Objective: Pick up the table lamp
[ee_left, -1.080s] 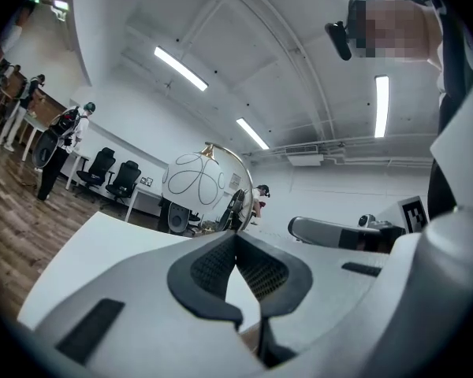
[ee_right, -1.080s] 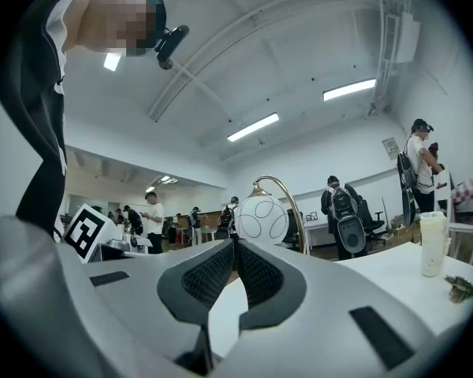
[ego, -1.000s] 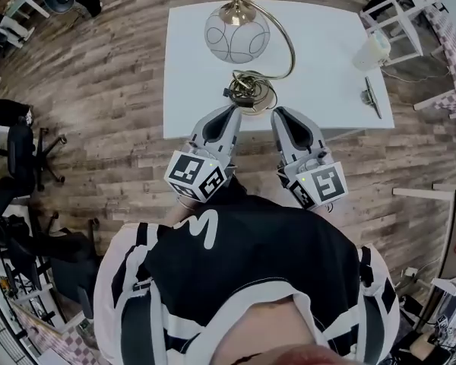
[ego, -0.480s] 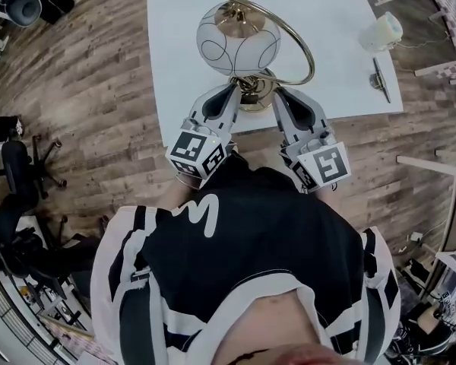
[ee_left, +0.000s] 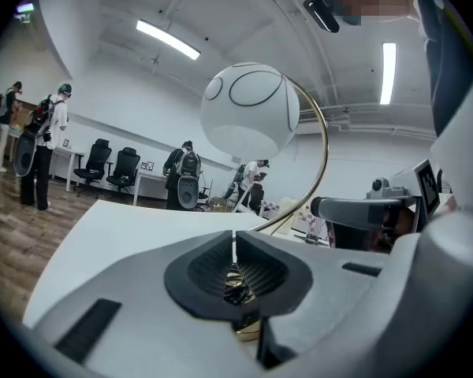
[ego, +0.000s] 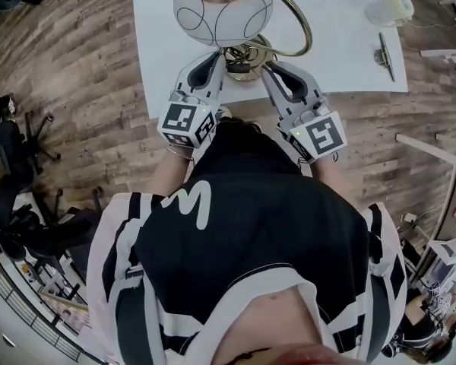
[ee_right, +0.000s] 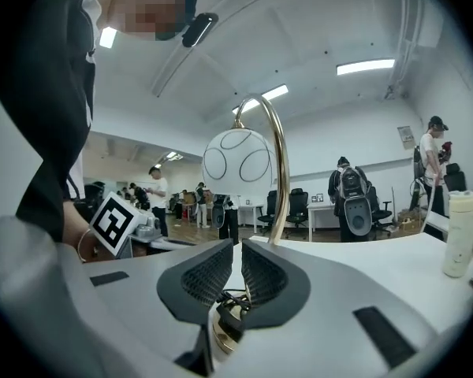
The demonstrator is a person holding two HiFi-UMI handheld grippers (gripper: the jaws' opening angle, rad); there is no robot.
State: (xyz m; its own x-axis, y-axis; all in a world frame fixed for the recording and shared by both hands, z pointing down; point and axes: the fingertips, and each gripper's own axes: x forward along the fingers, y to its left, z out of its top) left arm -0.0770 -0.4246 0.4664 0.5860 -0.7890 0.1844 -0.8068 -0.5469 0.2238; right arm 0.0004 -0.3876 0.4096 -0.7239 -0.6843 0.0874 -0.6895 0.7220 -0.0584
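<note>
Brass and white glass make up the single lamp (ego: 223,10). It stands upright at the upper middle of the head view, near the front edge of the white table (ego: 334,59). Its long axis is vertical. One round brass base (ego: 244,53) sits low, and one brass hoop (ego: 305,29) swings out toward the right of the frame and back over. One white globe hangs at the top, above the base.

The coming lift turns on that base, which lies straight ahead of both your tools and between their tips. Your left gripper (ego: 223,58) comes in from the lower left and your right gripper (ego: 264,65) from the lower right. They are about equally near, each tip right up against a flank of the base. I cannot tell whether they actually touch it, or whether the base has left the table.

Your left fingers (ee_left: 209,268) are pressed together, with only a hairline between the pads. Your right fingers (ee_right: 270,274) are nearly as close, leaving a thin slit. Neither pair pinches anything. The base and one bundle of black cord (ee_right: 230,299) show below the pads, not between them.

My judgement is that you should squeeze inward evenly, since the globe makes the lamp top-heavy.

Further out, at the upper right, stand one pale bottle (ego: 387,7) and one slim dark tool (ego: 385,52), well apart from the lamp.
</note>
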